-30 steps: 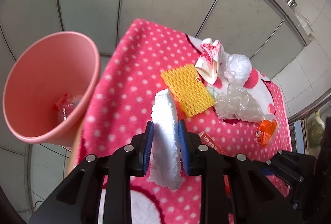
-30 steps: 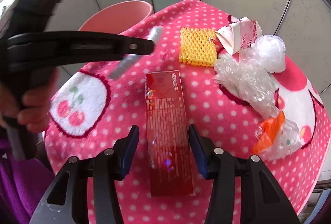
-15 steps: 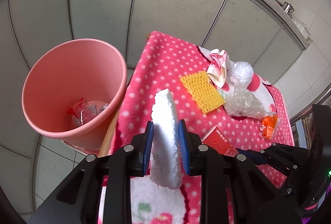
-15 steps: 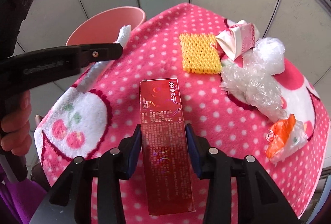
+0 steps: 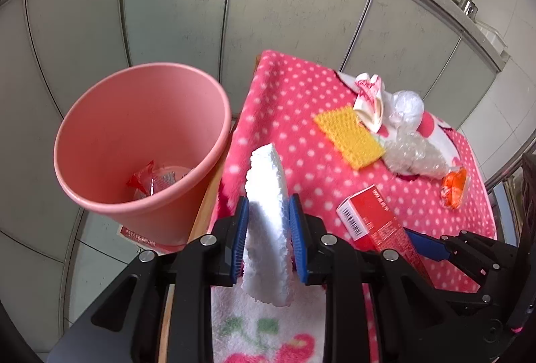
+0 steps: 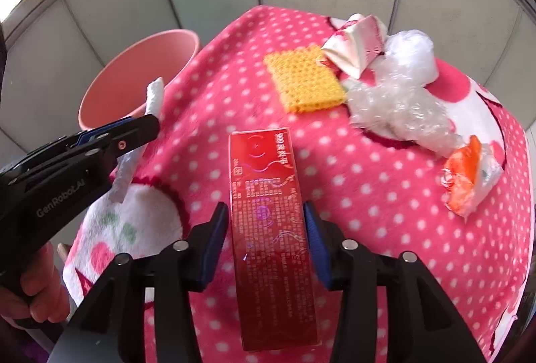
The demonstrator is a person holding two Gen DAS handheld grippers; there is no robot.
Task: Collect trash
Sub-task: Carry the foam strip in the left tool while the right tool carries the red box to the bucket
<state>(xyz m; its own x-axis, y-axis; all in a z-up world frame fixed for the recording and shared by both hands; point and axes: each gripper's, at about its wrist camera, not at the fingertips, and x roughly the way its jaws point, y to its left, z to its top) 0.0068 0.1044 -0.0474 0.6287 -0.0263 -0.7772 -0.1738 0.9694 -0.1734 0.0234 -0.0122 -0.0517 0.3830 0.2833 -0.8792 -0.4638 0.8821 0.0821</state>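
Note:
My left gripper point(image 5: 268, 222) is shut on a white foam slab point(image 5: 268, 195) and holds it above the table's left edge, beside the pink bin point(image 5: 140, 141). The bin holds a red wrapper point(image 5: 144, 182). My right gripper point(image 6: 266, 229) is shut on a red carton point(image 6: 268, 212), lifted above the pink polka-dot cloth point(image 6: 368, 195). The carton point(image 5: 375, 222) and the right gripper also show in the left wrist view. The left gripper point(image 6: 134, 135) with the foam point(image 6: 154, 98) shows in the right wrist view.
On the cloth lie a yellow foam net point(image 6: 305, 78), a crumpled red-white paper point(image 6: 355, 44), a white plastic ball point(image 6: 412, 58), clear bubble wrap point(image 6: 398, 111) and an orange wrapper point(image 6: 465, 175). Grey cabinet doors point(image 5: 284, 11) stand behind the table.
My left gripper has drawn back and up with the foam, so the bin shows more from above. My right gripper closed on the red carton and lifted it off the cloth.

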